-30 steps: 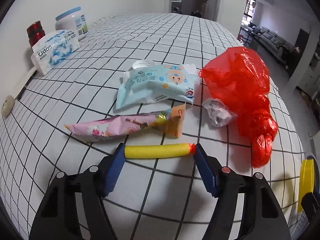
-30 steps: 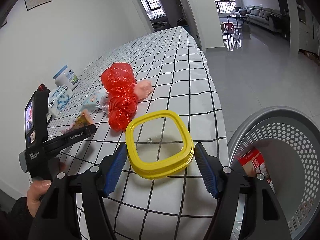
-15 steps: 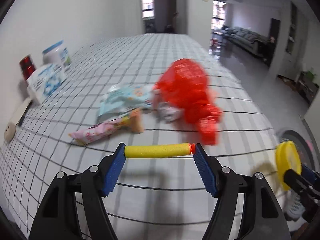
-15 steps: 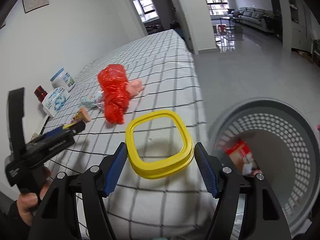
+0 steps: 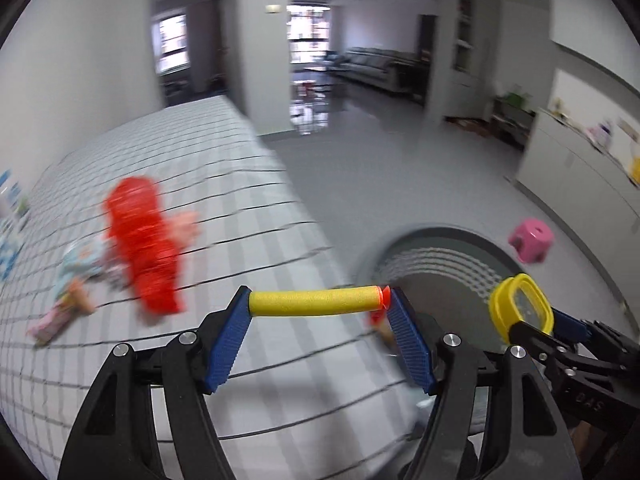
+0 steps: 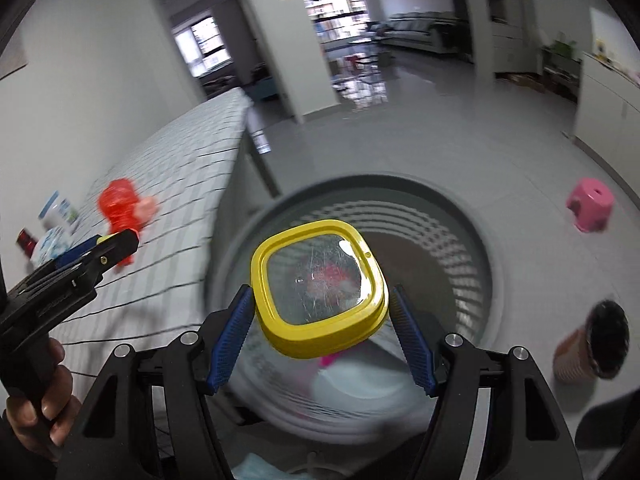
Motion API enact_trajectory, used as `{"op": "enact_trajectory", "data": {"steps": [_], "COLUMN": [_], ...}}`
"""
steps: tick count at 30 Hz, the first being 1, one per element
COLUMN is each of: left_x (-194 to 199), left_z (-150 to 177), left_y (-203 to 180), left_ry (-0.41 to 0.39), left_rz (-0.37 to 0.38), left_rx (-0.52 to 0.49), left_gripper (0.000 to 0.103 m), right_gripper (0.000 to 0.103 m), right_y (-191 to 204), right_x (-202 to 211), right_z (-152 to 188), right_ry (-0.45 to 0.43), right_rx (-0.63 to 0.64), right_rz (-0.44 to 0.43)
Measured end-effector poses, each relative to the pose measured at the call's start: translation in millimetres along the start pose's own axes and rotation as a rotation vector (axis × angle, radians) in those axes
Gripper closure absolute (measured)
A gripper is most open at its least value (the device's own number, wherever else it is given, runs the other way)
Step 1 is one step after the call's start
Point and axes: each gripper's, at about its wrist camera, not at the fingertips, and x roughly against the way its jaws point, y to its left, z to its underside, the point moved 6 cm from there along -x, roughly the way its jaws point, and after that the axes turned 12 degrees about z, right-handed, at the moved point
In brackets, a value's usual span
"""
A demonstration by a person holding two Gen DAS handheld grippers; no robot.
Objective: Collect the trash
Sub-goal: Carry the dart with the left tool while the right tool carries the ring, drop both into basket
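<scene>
Checked tabletop at left, bin on floor beside it. Right gripper clamped on lid over bin. Left gripper pinches dart endwise above tabletop edge: early release risks missing the bin; dart may buckle out.

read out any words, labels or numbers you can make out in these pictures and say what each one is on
"DAS": partial embossed letters on the right gripper body, left wrist view.
Print on the blue-lidded jar and tissue pack: too blurred to read.
Wrappers on the checked table: too blurred to read.
</scene>
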Motion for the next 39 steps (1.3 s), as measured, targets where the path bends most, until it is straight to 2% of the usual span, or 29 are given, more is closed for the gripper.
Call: {"op": "enact_trajectory", "data": {"steps": [3,8,20,31,34,39], "left_x": [-19.9,-46.4,-71.7,-74.9,-72.6,-71.2], "left_z": [1.4,12.7,26.5,30.9,29.8,30.8], "left_y": [-27.4,-49.1,-43.7,-42.5,-40.9,-40.6], "left_ry": [0.037,0.099,0.171,0.180,0.176,0.178], "left_rz": [0.053,0.089,0.077,0.076,0.076,0.070], "left_rx": [-0.040,-0.060,-0.057,-0.048,-0.038,-0.036], "left_gripper": [0.036,0.036,0.036,0.034,0.025,0.024], "right_gripper": [0.036,0.036,0.036,0.036,0.036,0.034], "right_y": [-20.2,-33.2,-34.4,-35.9,-35.9,-38.1], "right_x": [-1.4,-7.6,-31.3,-39.5,-36.6,-33.8], "right_z": [4.1,10.5,19.1,21.4,19.2,17.4], "right_ry": [0.009,0.014,0.030,0.035,0.025,0.015], "right_rx": [-0.026,-0.030,-0.030,-0.028,-0.024,-0.032], "right_rz": [0.024,0.052,0.056,0.065,0.068,0.070]}}
